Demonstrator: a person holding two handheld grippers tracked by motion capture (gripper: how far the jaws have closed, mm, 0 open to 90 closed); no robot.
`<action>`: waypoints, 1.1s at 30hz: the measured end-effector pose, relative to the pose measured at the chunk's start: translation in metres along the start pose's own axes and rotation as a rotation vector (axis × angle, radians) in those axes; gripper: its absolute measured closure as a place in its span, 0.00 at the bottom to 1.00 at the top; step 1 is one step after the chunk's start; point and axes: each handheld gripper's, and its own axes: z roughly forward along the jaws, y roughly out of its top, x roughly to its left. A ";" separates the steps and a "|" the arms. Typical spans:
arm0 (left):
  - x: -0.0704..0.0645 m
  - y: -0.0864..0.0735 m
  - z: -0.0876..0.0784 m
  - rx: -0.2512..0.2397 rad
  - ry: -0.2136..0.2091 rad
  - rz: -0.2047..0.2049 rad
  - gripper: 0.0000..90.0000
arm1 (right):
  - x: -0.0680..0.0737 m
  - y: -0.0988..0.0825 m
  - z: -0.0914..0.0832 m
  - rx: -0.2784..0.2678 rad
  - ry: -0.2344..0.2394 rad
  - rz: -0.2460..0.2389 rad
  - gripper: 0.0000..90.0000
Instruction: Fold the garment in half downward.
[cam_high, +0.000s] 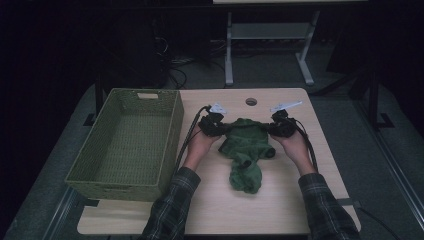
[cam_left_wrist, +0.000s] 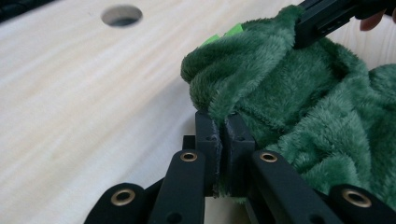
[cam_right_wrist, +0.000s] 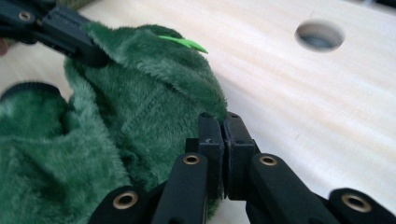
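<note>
Grip is already made on both sides: your left gripper (cam_high: 216, 125) is clenched on the left top edge of the green fleece garment (cam_high: 246, 150), and your right gripper (cam_high: 280, 126) is clenched on the right top edge, each pair of jaws pinching a fold of the plush fabric, as both gripper views show close up. In the high view the garment sits at the centre of the frame on the wooden table (cam_high: 280, 210), its upper edge stretched between the two grippers, its lower part bunched and resting on the tabletop toward the bottom of the frame. The woven basket (cam_high: 172, 130) stands at the left of the frame, beside your left forearm, with nothing in it. So the pick-up looks done, while the rest seems still ahead: my guess is that you raise the garment clear of the table, then fold it or carry it leftward to the basket. A small bright green tag (cam_right_wrist: 184, 44) shows at the garment's top edge.
</note>
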 end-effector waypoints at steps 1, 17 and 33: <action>0.000 0.001 -0.001 -0.010 0.003 -0.003 0.96 | -0.002 0.003 0.000 0.004 0.004 0.006 0.97; -0.027 0.011 -0.040 -0.129 -0.033 0.032 0.95 | 0.017 0.002 -0.043 -0.100 0.065 -0.051 0.97; -0.073 -0.019 -0.076 -0.209 -0.082 0.095 0.95 | 0.058 -0.033 -0.079 -0.174 0.152 -0.112 0.97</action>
